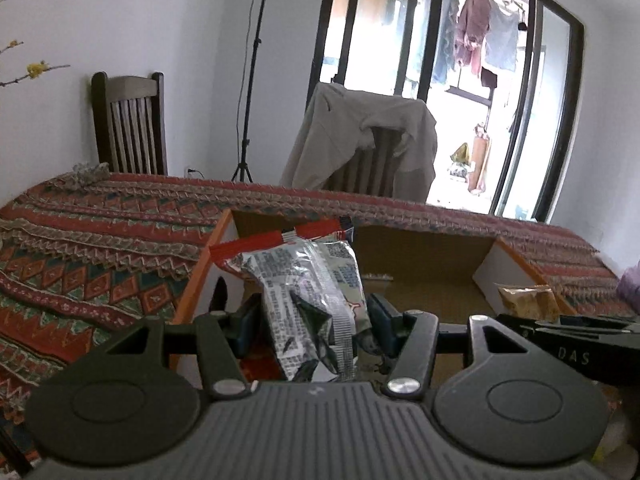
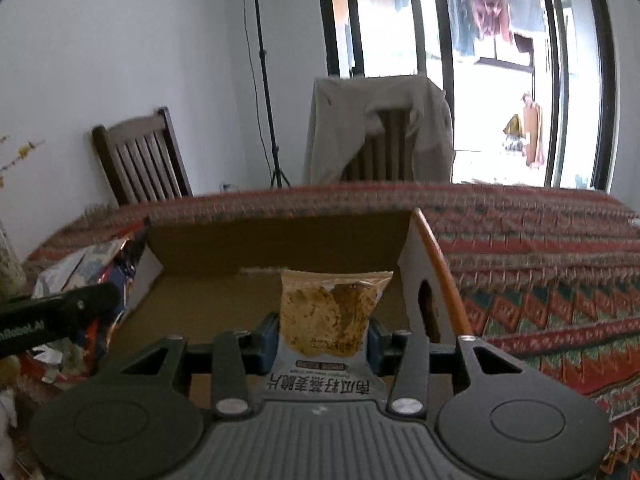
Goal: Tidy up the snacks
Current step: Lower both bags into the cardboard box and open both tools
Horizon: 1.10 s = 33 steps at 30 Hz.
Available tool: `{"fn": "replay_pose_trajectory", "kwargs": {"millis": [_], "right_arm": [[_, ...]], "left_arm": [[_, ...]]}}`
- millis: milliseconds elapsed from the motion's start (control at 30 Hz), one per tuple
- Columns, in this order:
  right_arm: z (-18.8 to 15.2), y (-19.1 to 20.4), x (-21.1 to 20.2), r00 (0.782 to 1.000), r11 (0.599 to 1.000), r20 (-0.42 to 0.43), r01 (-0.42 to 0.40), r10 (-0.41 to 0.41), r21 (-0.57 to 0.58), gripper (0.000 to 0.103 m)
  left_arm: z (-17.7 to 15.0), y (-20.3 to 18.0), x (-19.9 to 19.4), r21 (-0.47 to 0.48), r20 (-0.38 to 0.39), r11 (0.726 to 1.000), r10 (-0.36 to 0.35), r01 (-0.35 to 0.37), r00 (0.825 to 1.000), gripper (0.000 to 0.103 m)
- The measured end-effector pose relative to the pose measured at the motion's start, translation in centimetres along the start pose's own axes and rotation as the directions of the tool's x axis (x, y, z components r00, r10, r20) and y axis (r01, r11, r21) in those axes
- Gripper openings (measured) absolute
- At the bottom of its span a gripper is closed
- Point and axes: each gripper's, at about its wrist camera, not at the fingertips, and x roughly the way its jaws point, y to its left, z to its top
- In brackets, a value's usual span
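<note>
My left gripper is shut on a crumpled silver and red snack packet and holds it over the left part of an open cardboard box. My right gripper is shut on a clear packet of oat crisps and holds it over the right part of the same box. The crisp packet also shows at the right in the left wrist view. The other gripper's black body crosses the left of the right wrist view.
The box stands on a table with a patterned red cloth. More snack packets lie left of the box. Two wooden chairs stand behind the table, one draped with a beige jacket. A tripod stands by the wall.
</note>
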Motion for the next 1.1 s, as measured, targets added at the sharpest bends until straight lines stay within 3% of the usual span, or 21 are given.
{"fn": "replay_pose_trajectory", "kwargs": {"millis": [133, 200, 267, 333, 400, 733, 1100], "right_arm": [[-0.2, 0.2, 0.0, 1.000, 1.000, 0.000, 0.000, 0.000, -0.007, 0.049], [-0.4, 0.2, -0.2, 1.000, 1.000, 0.009, 0.001, -0.001, -0.004, 0.063], [-0.5, 0.0, -0.7, 1.000, 1.000, 0.030, -0.004, 0.004, 0.003, 0.079], [-0.6, -0.2, -1.2, 0.998, 1.000, 0.058, -0.010, 0.010, 0.014, 0.098], [-0.4, -0.5, -1.6, 0.997, 0.999, 0.080, -0.024, 0.022, 0.027, 0.103], [-0.3, -1.1, -3.0, 0.991, 0.998, 0.134, -0.030, 0.023, 0.048, 0.103], [0.9, 0.0, -8.0, 0.972, 1.000, 0.235, -0.001, -0.001, 0.007, 0.103]], "left_arm": [[-0.8, 0.3, 0.4, 0.003, -0.012, 1.000, -0.020, 0.020, 1.000, 0.057], [-1.0, 0.3, 0.3, 0.000, -0.004, 1.000, -0.019, 0.019, 1.000, 0.059], [-1.1, 0.5, 0.0, -0.009, 0.010, 1.000, -0.025, 0.025, 1.000, 0.067], [-1.1, 0.5, -0.5, -0.019, 0.038, 1.000, -0.015, 0.016, 0.999, 0.092], [-1.1, 0.7, -1.1, -0.035, 0.081, 0.999, 0.015, -0.012, 0.997, 0.103], [-0.2, 0.9, -2.1, -0.074, 0.104, 0.997, 0.016, -0.008, 0.994, 0.103], [1.3, 0.4, -7.2, -0.073, 0.160, 0.997, 0.002, 0.009, 0.987, 0.103]]}}
